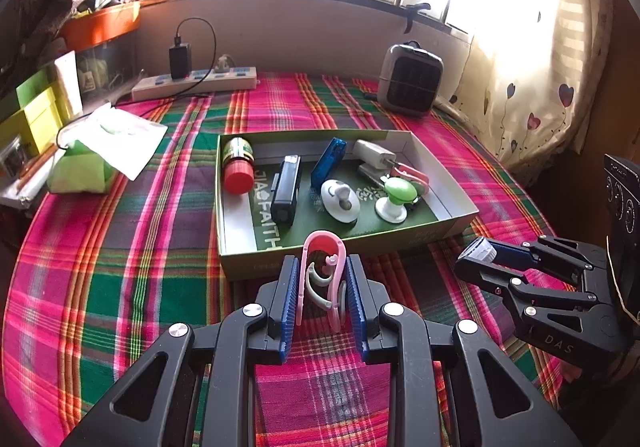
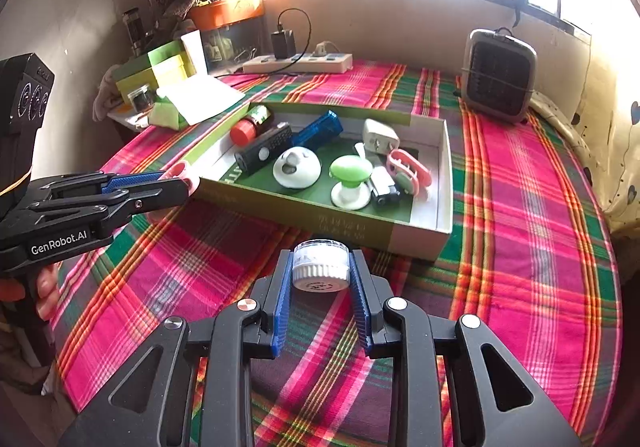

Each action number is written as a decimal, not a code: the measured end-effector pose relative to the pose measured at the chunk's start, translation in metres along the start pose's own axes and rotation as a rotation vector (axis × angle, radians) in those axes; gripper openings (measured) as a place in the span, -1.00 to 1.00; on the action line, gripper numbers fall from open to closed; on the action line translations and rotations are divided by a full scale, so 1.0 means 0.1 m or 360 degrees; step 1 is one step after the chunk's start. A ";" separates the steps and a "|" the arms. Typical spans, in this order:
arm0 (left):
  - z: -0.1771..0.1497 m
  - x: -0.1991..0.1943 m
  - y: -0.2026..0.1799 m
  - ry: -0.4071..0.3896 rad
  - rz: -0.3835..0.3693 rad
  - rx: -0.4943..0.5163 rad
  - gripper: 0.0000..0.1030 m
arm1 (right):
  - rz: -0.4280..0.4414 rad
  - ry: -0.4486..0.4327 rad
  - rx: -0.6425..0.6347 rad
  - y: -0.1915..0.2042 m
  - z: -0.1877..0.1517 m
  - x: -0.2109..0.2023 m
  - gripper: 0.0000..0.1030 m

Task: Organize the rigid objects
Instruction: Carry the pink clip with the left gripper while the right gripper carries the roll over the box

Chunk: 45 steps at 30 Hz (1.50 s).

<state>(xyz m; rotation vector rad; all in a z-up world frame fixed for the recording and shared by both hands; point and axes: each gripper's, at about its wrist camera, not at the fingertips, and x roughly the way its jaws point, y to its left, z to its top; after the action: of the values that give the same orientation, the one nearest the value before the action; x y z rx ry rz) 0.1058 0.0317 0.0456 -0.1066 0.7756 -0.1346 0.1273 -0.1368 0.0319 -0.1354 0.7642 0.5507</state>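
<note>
Left gripper (image 1: pixel 323 285): jaws clamped on a pink plastic clip (image 1: pixel 322 271), held upright just short of the box's near wall.
Right gripper (image 2: pixel 320 279): jaws clamped on a small white ridged-cap jar (image 2: pixel 320 265), held above the cloth, near the front rim.
Cardboard box (image 1: pixel 448 225): open tray on the plaid tablecloth (image 1: pixel 120 247) — the collection point, by my judgement.
Contents, counted: one red-capped bottle (image 1: pixel 238 167), one black rectangular device (image 1: pixel 286 189), one blue translucent case (image 1: pixel 329 163), one white charger plug (image 1: pixel 374 155), one white round disc (image 1: pixel 340 201), one green-topped knob (image 1: pixel 396 195), one more pink clip (image 1: pixel 412 173); a small item under the knob cannot be identified.
Progress: late stage — no loose rigid item is visible on the cloth near the box.
Outstanding: two held items not yet placed.
</note>
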 end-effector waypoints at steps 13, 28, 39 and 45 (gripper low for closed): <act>0.22 -0.02 -0.08 -0.0032 -0.0057 0.0032 -0.56 | -0.0027 -0.0086 -0.0004 -0.08 0.24 -0.13 -0.45; 0.40 0.20 -0.11 -0.0002 -0.0081 0.0036 -0.56 | -0.0039 -0.0131 0.0064 -0.31 0.62 0.01 -0.45; 0.42 0.40 -0.08 0.0043 -0.0086 0.0017 -0.56 | -0.0013 -0.0094 0.0123 -0.49 0.78 0.28 -0.45; 0.42 0.50 -0.06 0.0066 -0.0087 0.0005 -0.56 | 0.0021 -0.0058 0.0145 -0.52 0.83 0.44 -0.45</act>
<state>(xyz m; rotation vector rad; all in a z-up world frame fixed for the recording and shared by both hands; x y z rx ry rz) 0.1702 0.0195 0.0422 -0.1221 0.8144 -0.1903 0.2319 -0.1366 0.0574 -0.0358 0.7536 0.5287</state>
